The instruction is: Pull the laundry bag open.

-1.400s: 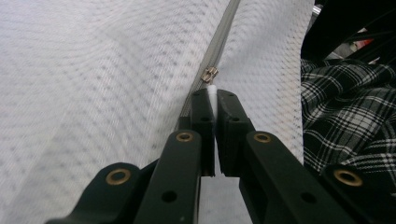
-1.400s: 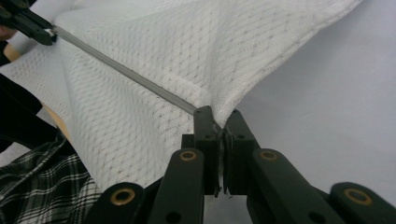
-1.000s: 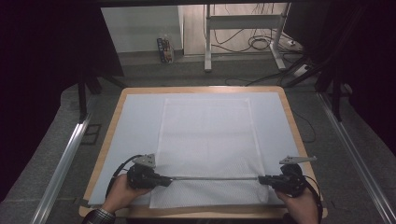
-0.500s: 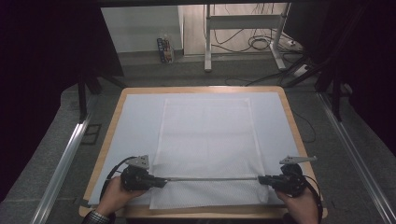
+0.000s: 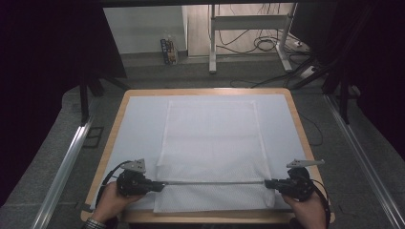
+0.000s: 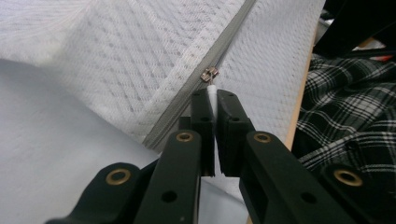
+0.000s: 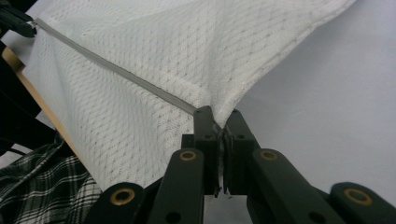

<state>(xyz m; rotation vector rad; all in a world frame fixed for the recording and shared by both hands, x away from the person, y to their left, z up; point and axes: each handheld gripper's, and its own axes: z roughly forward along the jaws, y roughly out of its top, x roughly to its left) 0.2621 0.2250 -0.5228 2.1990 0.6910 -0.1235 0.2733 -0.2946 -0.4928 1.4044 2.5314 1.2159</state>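
**Zipping the mesh bag: hold the far end firm, draw the tab straight**

Pulling along the line of the zipper (image 5: 215,182) was what mattered here. Your left gripper (image 6: 212,100) was clenched on the white pull tab (image 6: 212,89) of the slider (image 6: 209,73), which sat close to the bag's left end. Your right gripper (image 7: 217,122) was pinched on the opposite end of the zipper, at the corner of the white mesh laundry bag (image 5: 210,138). My judgement: keeping the right gripper planted as an anchor and the tape taut would have let the slider run without bunching the mesh; any lift or sideways twist risked jamming it.

The bag lay flat on the pale mat (image 5: 138,124) covering the counter (image 5: 114,129), its zipper near the edge closest to you. The left gripper was just beside the bag's left edge, with bare mat beyond it. The wooden rim was near both hands, so low wrists had little spare room.
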